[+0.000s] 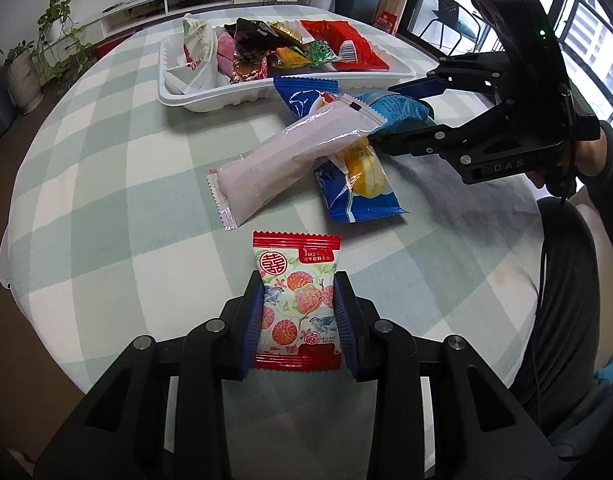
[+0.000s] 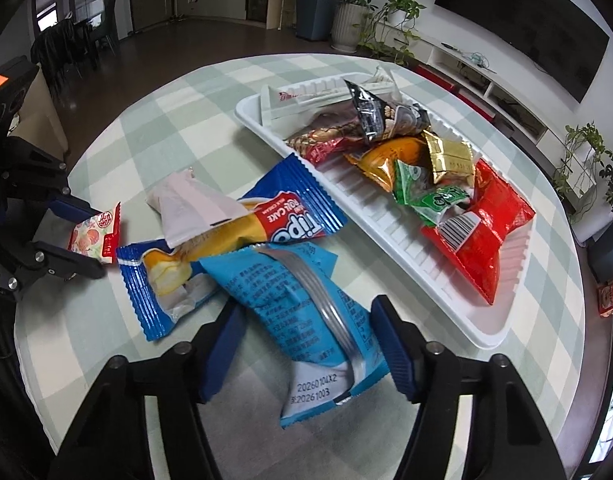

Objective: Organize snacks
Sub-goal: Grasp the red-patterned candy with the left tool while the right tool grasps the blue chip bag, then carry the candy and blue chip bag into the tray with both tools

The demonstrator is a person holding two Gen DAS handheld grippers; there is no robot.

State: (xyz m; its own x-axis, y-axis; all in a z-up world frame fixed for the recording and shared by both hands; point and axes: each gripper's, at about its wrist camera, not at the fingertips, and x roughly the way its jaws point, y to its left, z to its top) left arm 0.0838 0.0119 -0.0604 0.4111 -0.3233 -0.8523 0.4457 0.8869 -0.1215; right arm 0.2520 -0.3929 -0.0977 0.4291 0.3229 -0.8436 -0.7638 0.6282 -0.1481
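Note:
My left gripper (image 1: 298, 280) is shut on a small red-and-white lychee snack packet (image 1: 296, 304), upright just above the checked tablecloth. In the right wrist view the left gripper (image 2: 98, 240) holds that packet (image 2: 96, 232) at the far left. My right gripper (image 2: 306, 304) points down with its pads against both sides of a light blue packet (image 2: 302, 312) on the table; the left wrist view shows this right gripper (image 1: 394, 118) and packet (image 1: 402, 110). Beside them lie a dark blue roll-cake packet (image 2: 298, 208) (image 1: 358, 196) and a pale pink packet (image 2: 190, 204) (image 1: 286, 156).
A white ribbed tray (image 2: 486, 340) (image 1: 194, 100) with several snack packets sits at the far side of the round table. A hand (image 1: 586, 152) holds the right gripper. Potted plants (image 1: 54, 24) and a low white cabinet (image 2: 486, 84) stand beyond the table.

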